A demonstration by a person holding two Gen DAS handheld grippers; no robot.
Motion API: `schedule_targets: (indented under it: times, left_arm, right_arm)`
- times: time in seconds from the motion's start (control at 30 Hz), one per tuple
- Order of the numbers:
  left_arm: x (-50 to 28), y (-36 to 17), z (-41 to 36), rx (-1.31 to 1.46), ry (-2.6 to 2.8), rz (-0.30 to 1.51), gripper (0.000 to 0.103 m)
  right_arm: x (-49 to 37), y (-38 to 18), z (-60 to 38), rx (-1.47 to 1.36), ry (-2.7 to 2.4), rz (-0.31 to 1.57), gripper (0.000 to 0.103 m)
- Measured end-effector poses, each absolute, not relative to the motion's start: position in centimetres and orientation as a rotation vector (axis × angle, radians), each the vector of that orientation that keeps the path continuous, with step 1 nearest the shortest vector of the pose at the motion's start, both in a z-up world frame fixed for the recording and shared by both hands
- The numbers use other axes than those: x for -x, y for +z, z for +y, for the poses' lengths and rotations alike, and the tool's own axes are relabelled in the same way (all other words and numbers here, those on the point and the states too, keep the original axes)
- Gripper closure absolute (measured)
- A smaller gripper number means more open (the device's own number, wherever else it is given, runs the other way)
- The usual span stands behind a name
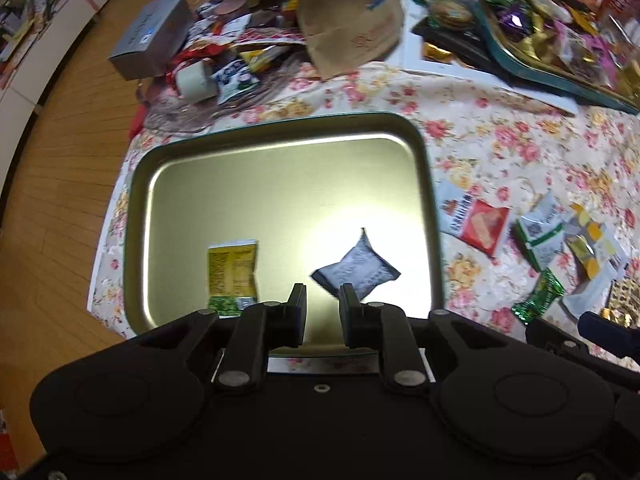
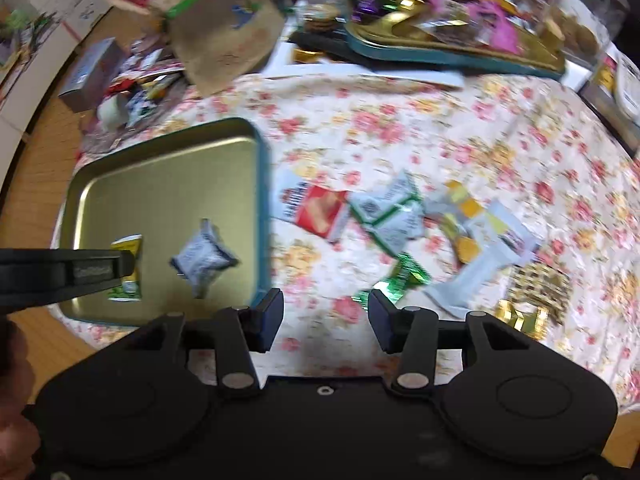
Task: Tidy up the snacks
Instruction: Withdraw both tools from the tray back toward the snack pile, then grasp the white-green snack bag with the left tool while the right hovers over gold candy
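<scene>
Left gripper [image 1: 322, 296]: slightly parted, empty, over tray's [image 1: 138, 184] near edge.
Right gripper [image 2: 325, 305]: wide apart, empty.
Tray: yellow packet [image 1: 232, 270], grey packet [image 1: 356, 266].

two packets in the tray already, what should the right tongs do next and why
Probably ease forward and close on the green candy: the right tongs are open and empty just short of it, and the tray holds only two packets.

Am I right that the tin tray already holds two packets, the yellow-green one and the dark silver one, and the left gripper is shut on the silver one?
Not quite. The tin tray does hold the yellow-green packet and the dark silver packet, but the left gripper is open and holds nothing. The left wrist view shows a gap between its fingers.
</scene>
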State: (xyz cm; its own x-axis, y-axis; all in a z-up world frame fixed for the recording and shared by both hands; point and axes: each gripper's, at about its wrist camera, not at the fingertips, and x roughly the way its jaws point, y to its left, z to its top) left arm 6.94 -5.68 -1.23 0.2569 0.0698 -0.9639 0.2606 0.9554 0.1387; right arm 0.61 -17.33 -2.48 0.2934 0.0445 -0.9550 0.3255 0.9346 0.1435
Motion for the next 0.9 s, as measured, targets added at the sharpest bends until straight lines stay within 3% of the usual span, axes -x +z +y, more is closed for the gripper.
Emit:
schedule_targets:
  times: [0.5,0.9]
  left_arm:
    - [-4.2,-2.5,-13.7,-0.379,-0.342,1.303,0.076]
    - [-5.4,-2.5,-17.0,-0.238,-0.371,1.281,0.076]
  right_arm:
    - [4.4,-4.5,-28.1,-0.52,-0.439,1.247,0.053]
    - [7.0,-3.2,-33.2,-0.659,-0.525,1.169,0.053]
